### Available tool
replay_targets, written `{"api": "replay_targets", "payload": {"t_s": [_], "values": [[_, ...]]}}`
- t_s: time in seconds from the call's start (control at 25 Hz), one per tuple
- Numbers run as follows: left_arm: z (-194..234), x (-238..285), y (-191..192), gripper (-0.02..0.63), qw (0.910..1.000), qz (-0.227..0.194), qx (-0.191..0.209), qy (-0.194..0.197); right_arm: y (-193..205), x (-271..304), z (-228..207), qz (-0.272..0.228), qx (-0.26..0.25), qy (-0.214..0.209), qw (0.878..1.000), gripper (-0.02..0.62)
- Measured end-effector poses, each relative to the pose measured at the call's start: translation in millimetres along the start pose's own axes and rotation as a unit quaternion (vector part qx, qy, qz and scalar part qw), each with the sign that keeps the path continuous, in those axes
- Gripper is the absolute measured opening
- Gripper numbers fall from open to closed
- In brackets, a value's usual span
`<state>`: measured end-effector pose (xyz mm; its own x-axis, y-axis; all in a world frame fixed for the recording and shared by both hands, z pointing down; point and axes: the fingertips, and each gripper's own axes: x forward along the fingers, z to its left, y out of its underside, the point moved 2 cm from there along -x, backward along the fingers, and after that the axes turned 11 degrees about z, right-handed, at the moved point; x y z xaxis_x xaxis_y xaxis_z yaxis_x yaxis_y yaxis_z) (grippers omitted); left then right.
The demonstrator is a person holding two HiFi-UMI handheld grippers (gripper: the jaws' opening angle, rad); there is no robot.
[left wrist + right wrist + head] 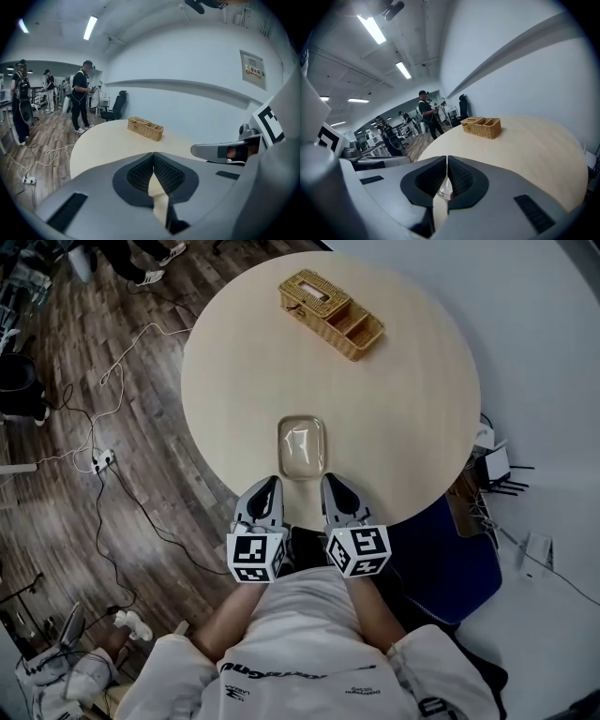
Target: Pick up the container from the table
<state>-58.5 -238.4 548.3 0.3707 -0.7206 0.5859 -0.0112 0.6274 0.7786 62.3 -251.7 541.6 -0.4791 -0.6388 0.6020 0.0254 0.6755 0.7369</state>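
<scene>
Left claw (271, 483) and right claw (331, 480) sat side by side at the near edge of the round desk (412, 399), each with its jaws pressed together and gripping nothing. In the left gripper view the two dark pads met at their tips, and only bare desk showed through the gap below them. In the right gripper view the pads were closed to a thin slit. The container (302, 448), a clear tub with rounded corners, lay on the desk just beyond the claw tips and between them, close to the near edge. Whether either tip touched it could not be told. Part of it showed beneath the right claw's closed pads. A wicker basket (330, 302) stood well apart from it at the far side of the desk. Several people (80, 96) stood on the wooden floor to the far left.
</scene>
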Motion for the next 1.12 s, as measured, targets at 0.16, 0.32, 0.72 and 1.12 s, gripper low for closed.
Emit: {"api": "replay_targets", "payload": {"t_s": [0.16,0.32,0.72,1.12], "values": [[9.6,26.4,7.7,0.017,0.9993,0.022,-0.029,0.001,5.6,20.8,-15.9,0.018,0.01,-0.005,1.0,0.037],[17.7,52.1,15.1,0.018,0.9985,0.038,-0.038,0.004,12.2,43.0,-29.7,0.037,0.023,-0.01,0.999,0.058],[39.6,95.7,35.0,0.095,0.995,0.075,-0.064,-0.015,26.2,85.1,-50.7,0.081,0.028,-0.015,0.996,0.092],[51.8,130.6,60.5,0.095,0.9905,0.108,-0.077,-0.035,45.6,119.0,-72.1,0.118,0.033,0.0,0.992,0.098]]}}
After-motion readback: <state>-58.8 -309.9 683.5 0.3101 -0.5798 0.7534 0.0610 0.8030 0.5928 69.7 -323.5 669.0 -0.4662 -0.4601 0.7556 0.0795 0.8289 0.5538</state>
